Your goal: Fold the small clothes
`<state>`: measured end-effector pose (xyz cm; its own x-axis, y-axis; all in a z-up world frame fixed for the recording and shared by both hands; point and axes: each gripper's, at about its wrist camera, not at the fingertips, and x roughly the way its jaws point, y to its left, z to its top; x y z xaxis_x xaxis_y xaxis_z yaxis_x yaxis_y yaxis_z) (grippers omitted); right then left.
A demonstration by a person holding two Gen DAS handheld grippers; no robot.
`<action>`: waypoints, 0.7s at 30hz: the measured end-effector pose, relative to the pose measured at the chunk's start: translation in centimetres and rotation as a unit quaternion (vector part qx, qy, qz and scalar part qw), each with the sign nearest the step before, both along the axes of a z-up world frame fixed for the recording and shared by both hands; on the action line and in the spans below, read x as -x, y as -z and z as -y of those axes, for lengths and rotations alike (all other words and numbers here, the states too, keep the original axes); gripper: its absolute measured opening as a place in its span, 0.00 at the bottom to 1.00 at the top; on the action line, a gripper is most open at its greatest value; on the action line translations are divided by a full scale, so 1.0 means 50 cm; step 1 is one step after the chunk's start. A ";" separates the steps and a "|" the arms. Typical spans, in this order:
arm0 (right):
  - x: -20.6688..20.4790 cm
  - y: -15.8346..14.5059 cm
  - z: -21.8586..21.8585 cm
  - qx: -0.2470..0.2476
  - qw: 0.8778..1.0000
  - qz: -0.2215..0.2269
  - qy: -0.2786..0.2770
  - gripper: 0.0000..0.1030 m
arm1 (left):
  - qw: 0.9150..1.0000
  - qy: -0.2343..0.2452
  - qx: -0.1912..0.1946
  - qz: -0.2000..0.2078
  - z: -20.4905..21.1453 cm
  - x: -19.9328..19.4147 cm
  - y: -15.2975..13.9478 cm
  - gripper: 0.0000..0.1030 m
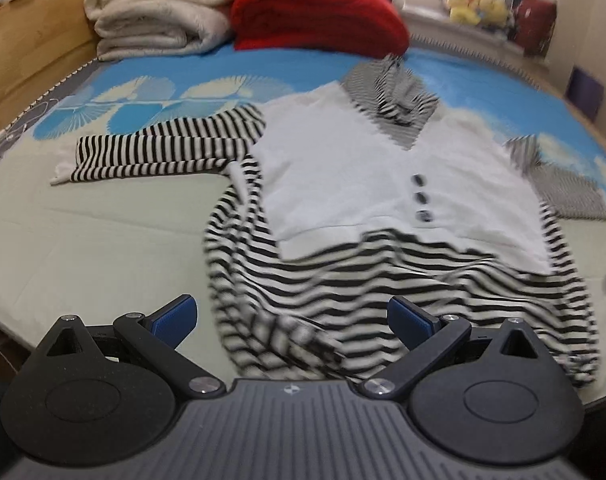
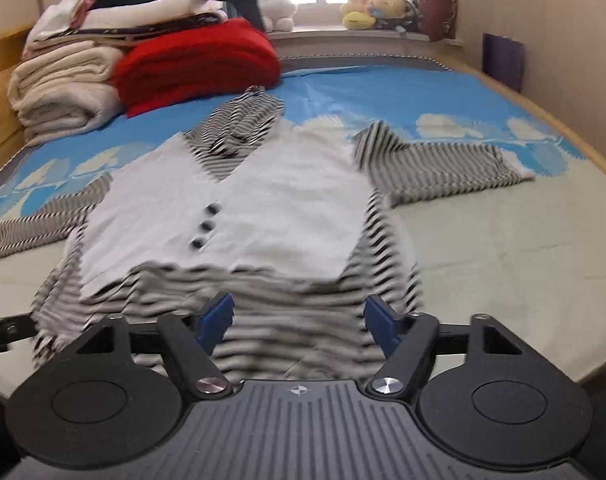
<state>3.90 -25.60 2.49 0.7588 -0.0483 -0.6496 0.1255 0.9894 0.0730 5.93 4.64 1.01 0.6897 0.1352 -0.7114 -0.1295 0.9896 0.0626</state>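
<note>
A small black-and-white striped hooded top with a white vest front [image 1: 367,168] and three dark buttons lies spread flat on the bed, sleeves out to both sides. It also shows in the right wrist view [image 2: 263,208]. My left gripper [image 1: 291,320] is open, hovering over the garment's striped bottom hem near its left side. My right gripper [image 2: 299,324] is open, over the hem toward its right side. Neither holds anything. The left gripper's edge shows at the left of the right wrist view [image 2: 3,332].
Folded cream blankets [image 1: 159,12] and a red blanket [image 1: 319,12] are stacked at the head of the bed. A wooden bed frame [image 1: 27,48] runs along the left. Plush toys [image 2: 371,8] sit on the windowsill. The wall [image 2: 563,32] is on the right.
</note>
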 end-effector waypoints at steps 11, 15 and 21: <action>-0.071 0.134 0.106 -0.049 0.986 -0.110 0.114 0.70 | 0.983 -0.057 0.122 -0.123 -0.114 -0.119 0.136 0.97; -0.075 0.160 0.101 -0.025 0.982 -0.143 0.120 0.70 | 0.983 -0.068 0.097 -0.143 -0.110 -0.120 0.152 0.96; -0.083 0.192 0.105 -0.025 0.976 -0.180 0.117 0.55 | 0.981 -0.061 0.095 -0.160 -0.102 -0.122 0.182 0.65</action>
